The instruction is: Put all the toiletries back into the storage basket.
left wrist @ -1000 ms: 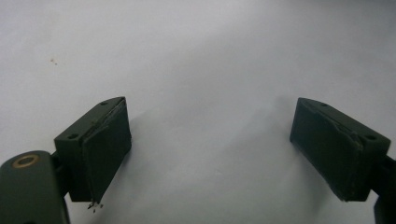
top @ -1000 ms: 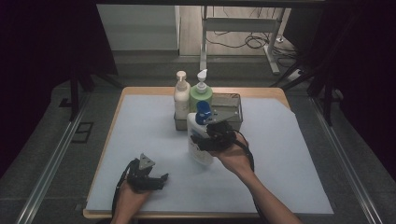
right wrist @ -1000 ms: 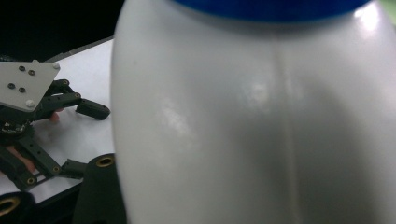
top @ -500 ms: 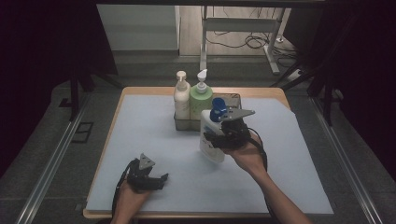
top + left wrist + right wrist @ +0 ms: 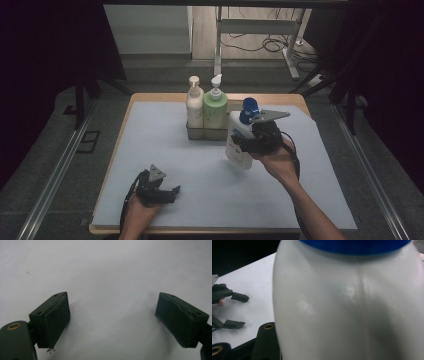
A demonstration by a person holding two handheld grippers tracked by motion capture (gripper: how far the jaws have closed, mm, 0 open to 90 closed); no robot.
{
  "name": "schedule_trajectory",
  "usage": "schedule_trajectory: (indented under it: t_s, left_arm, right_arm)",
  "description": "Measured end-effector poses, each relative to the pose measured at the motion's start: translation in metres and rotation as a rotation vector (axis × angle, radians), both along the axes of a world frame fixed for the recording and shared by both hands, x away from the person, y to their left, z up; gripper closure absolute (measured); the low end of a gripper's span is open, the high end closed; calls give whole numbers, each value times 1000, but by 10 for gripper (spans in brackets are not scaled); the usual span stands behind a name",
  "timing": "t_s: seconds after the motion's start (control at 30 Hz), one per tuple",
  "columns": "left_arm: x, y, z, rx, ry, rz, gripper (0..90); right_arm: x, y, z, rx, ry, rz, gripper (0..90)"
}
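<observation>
Two tongs are ours to manage, and only one is busy. Our right tongs (image 5: 250, 145), just right of centre in the high view, are clamped on the white bottle (image 5: 238, 142) with the blue cap (image 5: 248, 109); in the right gripper view the bottle's pale wall (image 5: 352, 305) presses so close that we cannot see either jaw, though the grip looks firm. The bottle hangs tilted above the counter (image 5: 200, 165), its base swung toward the lower centre of the frame, just in front of the wire caddy (image 5: 206, 133) that holds a cream pump bottle (image 5: 194, 107) and a green pump bottle (image 5: 215, 108). Our left tongs (image 5: 172, 192) rest at the lower left with jaws spread wide and nothing between them (the left gripper view shows bare counter in the gap).

To do this step well, we judge that we should first bring the bottle upright, then carry it toward the free space in the caddy at the green bottle's right, keeping the cap clear of the green bottle's pump. A slow descent should keep the base from catching the caddy's rim.
</observation>
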State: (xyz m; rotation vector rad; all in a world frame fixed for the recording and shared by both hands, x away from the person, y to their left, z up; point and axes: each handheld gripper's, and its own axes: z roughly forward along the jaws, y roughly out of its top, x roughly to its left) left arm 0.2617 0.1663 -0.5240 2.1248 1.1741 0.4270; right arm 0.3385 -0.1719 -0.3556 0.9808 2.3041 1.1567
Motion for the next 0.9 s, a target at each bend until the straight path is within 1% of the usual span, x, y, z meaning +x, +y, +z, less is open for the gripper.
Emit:
schedule_trajectory:
  t_s: [0.3,0.47,0.67,0.9]
  left_arm:
    - [0,0,0,0,1,-1,121]
    - [0,0,0,-1,1,-1,121]
    - [0,0,0,-1,1,-1,121]
    - [0,0,0,3,2,-3,121]
  right_arm:
    - [11,-12,11,10,0,-45,397]
    - [18,-15,18,23,-10,-64,397]
    - [29,-17,26,21,-25,-86,397]
    - [43,-18,30,27,-31,-116,397]
